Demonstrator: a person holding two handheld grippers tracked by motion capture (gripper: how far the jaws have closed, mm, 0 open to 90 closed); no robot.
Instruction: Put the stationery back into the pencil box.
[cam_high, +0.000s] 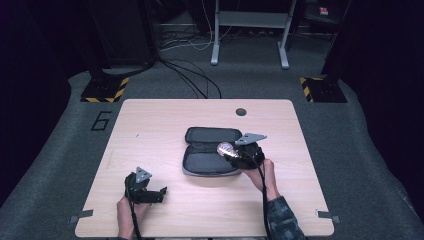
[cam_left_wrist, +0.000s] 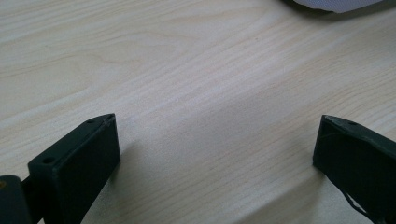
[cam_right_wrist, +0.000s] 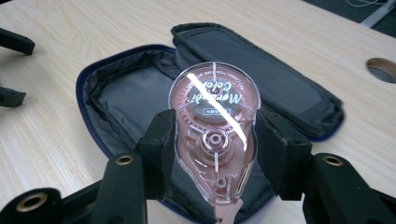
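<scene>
Currently, the right gripper (cam_right_wrist: 214, 149) is clamped on a correction tape dispenser (cam_right_wrist: 214, 135): clear pinkish shell, rounded body, internal reel visible, printed label reading upside down in the right gripper view. Both jaws press its flat sides; the dispenser's narrow tip points toward the camera, bottom of that view. In the high view the right gripper (cam_high: 231, 153) sits w/ the dispenser (cam_high: 224, 148) above the right part of the pencil case (cam_high: 210, 150), grey three-cornered plate on top, cable trailing back along the person's right hand (cam_high: 262, 174) and a patterned sleeve.

Pencil case: dark fabric, unzipped, lying open flat near the table centre, two halves side by side, far half and near half joined along a fold. Interior is grey-black lining; blue zip edge runs around the near half in the right gripper view (cam_right_wrist: 140, 93). Contents: cannot tell beyond lining.

Left gripper (cam_high: 159, 192): rests low at the table's near-left area, well apart from the case, held by the left hand (cam_high: 129, 210). In the left gripper view (cam_left_wrist: 217, 144) its jaws stand wide apart w/ bare wood between them, nothing gripped. A pale grey edge shows at the top right of that view, identity unclear.

Table (cam_high: 150, 120): light wood-grain top, round cable hole (cam_high: 241, 111) near the far edge, right of centre.
</scene>
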